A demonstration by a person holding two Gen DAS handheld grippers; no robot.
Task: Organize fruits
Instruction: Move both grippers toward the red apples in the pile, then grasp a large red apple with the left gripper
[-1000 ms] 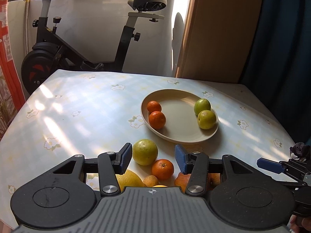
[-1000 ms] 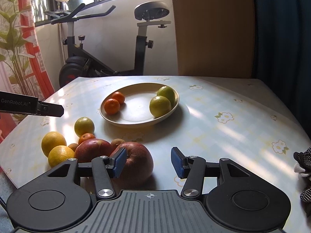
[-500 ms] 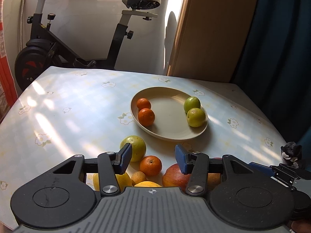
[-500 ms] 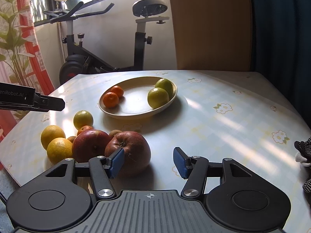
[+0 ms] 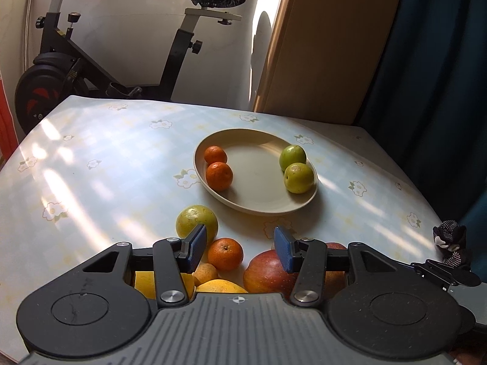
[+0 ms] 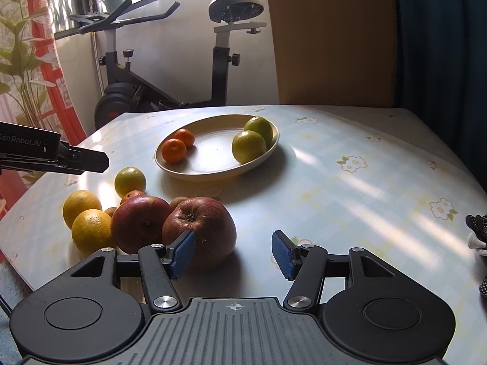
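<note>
— What's the room like from where you sit?

— I see a table [image 6: 350,188] under a pale checked cloth with small flowers, sun striping across it. Behind its far edge stands an exercise bike [image 6: 219,60], with a wooden panel [image 6: 328,36] and a dark blue curtain [image 5: 432,60] off to the right.

— And the fruit?

— A beige plate [image 5: 258,203] sits toward the middle of the table with two small oranges [image 5: 219,175] at its left rim and two green fruits [image 5: 299,177] at its right rim. The rest is heaped by the near left corner: a yellow-green fruit [image 6: 130,181], a small orange [image 5: 225,253], two yellow citrus [image 6: 91,233] and two red apples [image 6: 199,233] touching each other.

— What are your grippers doing?

— My left gripper [image 5: 240,248] hovers over the heap, jaws partly apart and gripping nothing; the small orange shows in the gap, below the pads, and I can't see either pad touching it. My right gripper [image 6: 234,254] has just been widening its jaws and holds nothing. Only cloth lies between its fingers. Its left pad [image 6: 182,254] overlaps the nearer red apple in my view, but I cannot tell whether it touches the skin.

— Anything else near you?

— A dark speckled bit of fabric [image 5: 450,240] at the table's right edge.
</note>
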